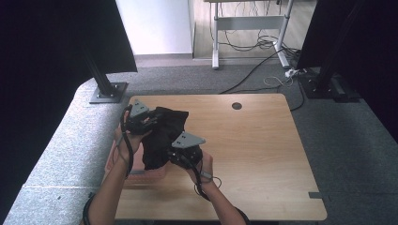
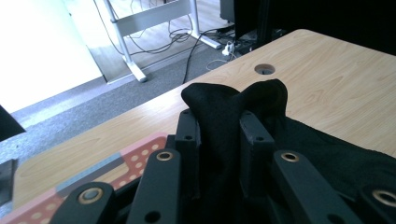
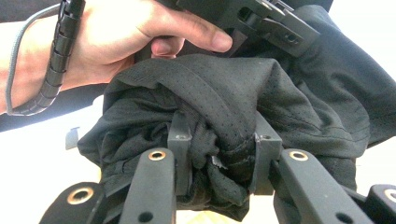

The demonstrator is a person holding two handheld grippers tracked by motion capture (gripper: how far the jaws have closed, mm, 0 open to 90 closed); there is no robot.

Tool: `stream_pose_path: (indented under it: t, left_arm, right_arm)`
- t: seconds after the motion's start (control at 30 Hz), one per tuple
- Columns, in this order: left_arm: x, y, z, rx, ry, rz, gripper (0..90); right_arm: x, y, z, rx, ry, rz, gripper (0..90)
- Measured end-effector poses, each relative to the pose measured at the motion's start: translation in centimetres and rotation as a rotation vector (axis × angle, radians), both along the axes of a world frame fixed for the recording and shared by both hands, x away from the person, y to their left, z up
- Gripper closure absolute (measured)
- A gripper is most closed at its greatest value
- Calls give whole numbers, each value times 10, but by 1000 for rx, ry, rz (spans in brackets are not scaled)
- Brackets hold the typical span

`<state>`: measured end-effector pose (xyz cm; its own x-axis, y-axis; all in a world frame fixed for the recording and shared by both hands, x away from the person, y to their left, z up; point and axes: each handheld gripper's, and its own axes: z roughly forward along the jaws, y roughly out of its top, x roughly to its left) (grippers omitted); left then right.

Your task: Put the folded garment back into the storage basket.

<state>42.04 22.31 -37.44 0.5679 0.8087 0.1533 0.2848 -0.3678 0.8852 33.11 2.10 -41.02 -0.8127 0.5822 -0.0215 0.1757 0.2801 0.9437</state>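
A black mesh garment [image 1: 162,133] hangs bunched between my two grippers above the left part of the wooden table [image 1: 253,154]. My left gripper [image 1: 146,120] is shut on the garment's far end; in the left gripper view a fold of black cloth [image 2: 224,105] rises between its jaws [image 2: 218,135]. My right gripper [image 1: 174,154] is shut on the near end, with crumpled fabric [image 3: 205,93] pinched between its jaws [image 3: 219,161]. In the right gripper view the other hand [image 3: 126,32] grips the left gripper just behind the garment.
A pink perforated tray [image 1: 141,176] lies at the table's left front edge, under the garment, also in the left gripper view as tray [image 2: 116,163]. A round cable hole [image 1: 236,106] sits near the far edge. Black stands and floor cables lie beyond the table.
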Motion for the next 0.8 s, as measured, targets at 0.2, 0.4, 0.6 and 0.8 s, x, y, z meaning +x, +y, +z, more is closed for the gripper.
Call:
stream_pose_path:
  t: [0.2,0.4,0.6,0.8]
  left_arm:
    - [-1,8,1,1,-1,12,721]
    - [3,14,-1,13,2,21,721]
    - [5,24,-6,8,9,35,721]
    - [8,35,-10,14,15,50,721]
  right_arm:
    - [2,9,0,6,5,-2,680]
    - [4,20,-2,-1,5,7,680]
    - [10,26,-8,4,18,10,680]
    - [13,37,-13,1,23,16,680]
